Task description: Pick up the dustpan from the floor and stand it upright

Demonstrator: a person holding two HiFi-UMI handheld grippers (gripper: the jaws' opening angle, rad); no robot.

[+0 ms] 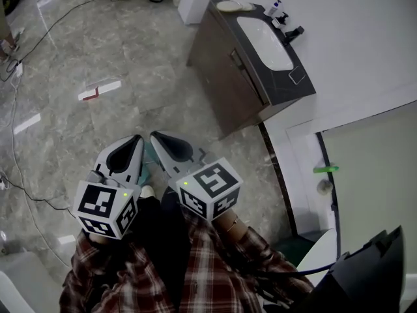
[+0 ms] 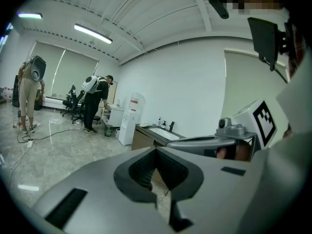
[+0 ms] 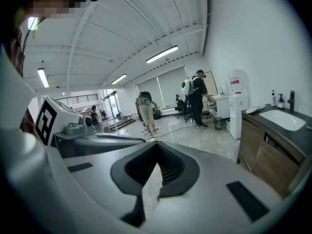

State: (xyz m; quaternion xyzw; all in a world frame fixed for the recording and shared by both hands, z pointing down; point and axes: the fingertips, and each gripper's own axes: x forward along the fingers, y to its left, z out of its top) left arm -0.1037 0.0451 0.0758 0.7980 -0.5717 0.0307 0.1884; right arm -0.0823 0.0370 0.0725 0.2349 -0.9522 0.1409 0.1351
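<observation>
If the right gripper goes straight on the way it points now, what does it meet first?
Nothing close. The right gripper points at open floor, left of the sink cabinet; probably the floor comes first, but depth is unclear.

The left gripper (image 1: 137, 139) and right gripper (image 1: 156, 137) sit side by side before the body (plaid sleeves (image 1: 130, 272) behind), pointing slightly down, each with its fingers (image 3: 219, 179) pressed together.
</observation>
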